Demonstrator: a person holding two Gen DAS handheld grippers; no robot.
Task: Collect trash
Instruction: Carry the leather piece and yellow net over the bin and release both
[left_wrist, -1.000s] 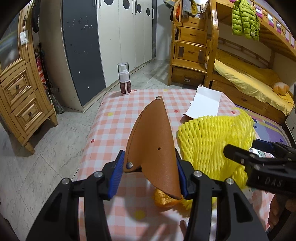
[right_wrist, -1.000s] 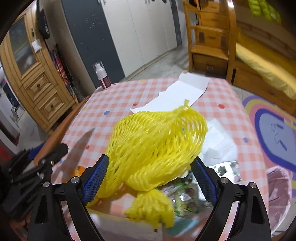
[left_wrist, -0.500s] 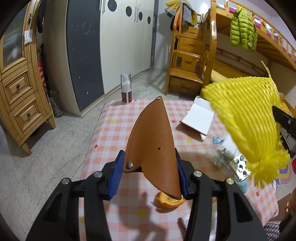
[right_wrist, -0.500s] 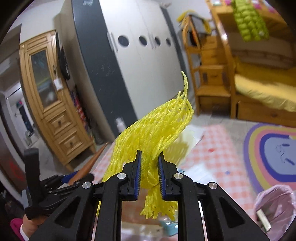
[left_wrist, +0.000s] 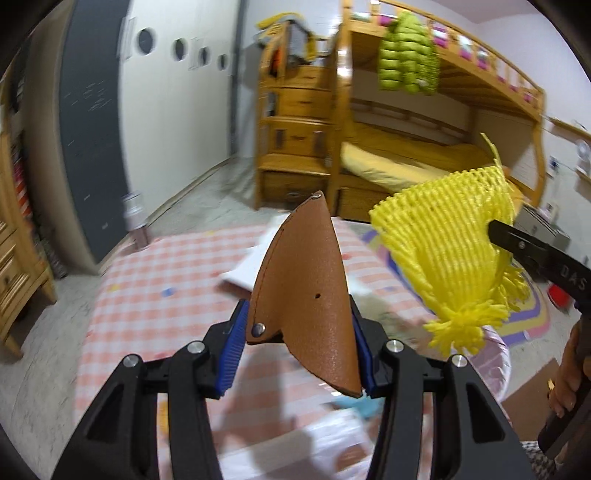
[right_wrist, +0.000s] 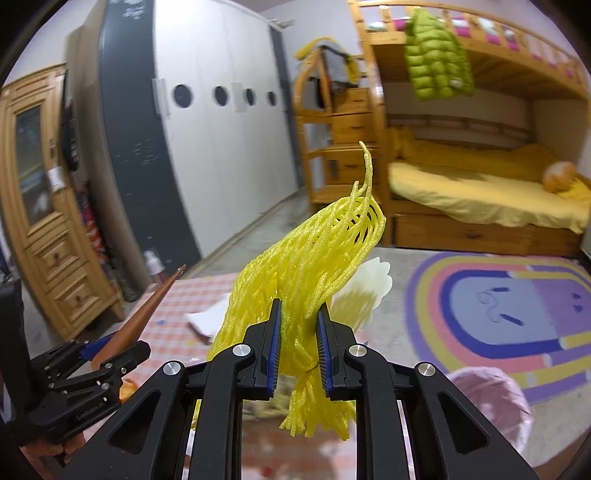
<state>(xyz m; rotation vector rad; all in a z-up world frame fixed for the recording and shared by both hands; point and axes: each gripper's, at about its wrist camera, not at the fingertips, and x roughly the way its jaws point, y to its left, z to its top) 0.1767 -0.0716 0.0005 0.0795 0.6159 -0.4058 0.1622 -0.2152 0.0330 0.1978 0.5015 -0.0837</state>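
right gripper (right_wrist: 297, 347) clamped on yellow net (right_wrist: 310, 266) | pink bin bag (right_wrist: 491, 398) seen low, right of it | left gripper (left_wrist: 299, 350) clamped on brown sheath (left_wrist: 306, 295)

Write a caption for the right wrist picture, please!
Right gripper lifts yellow foam net above the checkered table, near a pink-lined bin.

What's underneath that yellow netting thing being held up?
Below the yellow foam net, clamped in the right hand-held gripper, lie the checkered table and a pink-lined bin. The bin's contents aren't visible.
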